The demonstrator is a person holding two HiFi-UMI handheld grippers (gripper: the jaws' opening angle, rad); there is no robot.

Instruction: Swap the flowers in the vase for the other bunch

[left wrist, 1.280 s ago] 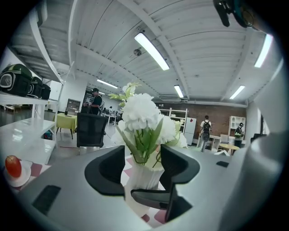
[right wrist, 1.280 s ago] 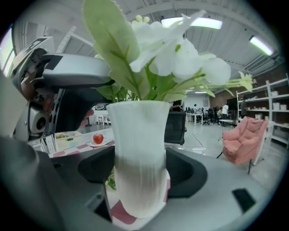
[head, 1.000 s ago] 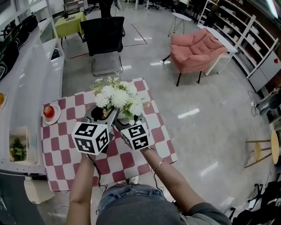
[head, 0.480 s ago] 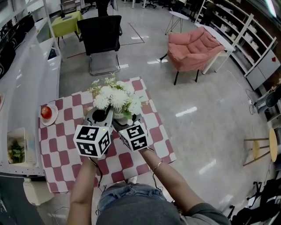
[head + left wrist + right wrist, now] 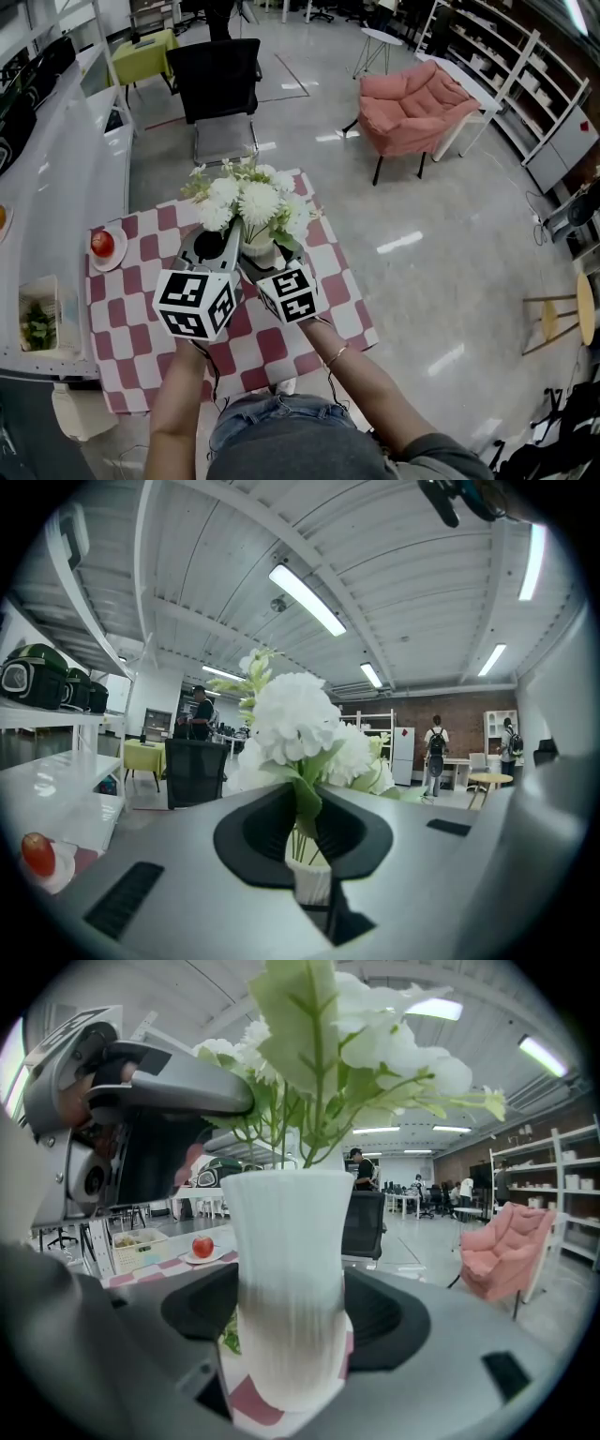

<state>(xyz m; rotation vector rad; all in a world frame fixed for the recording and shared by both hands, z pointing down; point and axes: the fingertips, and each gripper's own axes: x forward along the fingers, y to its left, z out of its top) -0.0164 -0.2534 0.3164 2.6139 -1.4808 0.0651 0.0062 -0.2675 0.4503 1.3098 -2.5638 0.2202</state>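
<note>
A bunch of white flowers (image 5: 253, 202) with green leaves stands in a ribbed white vase (image 5: 260, 251) on the checked tablecloth (image 5: 141, 309). My left gripper (image 5: 234, 246) reaches in just above the vase's mouth. In the left gripper view its jaws are closing on the green stems (image 5: 302, 829), and the pads press on them over the vase (image 5: 309, 883). My right gripper (image 5: 291, 1330) is shut on the vase (image 5: 291, 1279) low on its body. The right gripper view also shows the left gripper (image 5: 169, 1091) at the upper left.
A red apple on a small plate (image 5: 103, 244) sits at the cloth's left edge. A basket with greenery (image 5: 37, 323) rests on the white counter at the left. A black chair (image 5: 220, 80) stands behind the table, a pink armchair (image 5: 422, 103) at the far right.
Both grippers stay at the vase and hardly move. The head view has shifted slightly, and the flower heads sit a touch higher in it.
</note>
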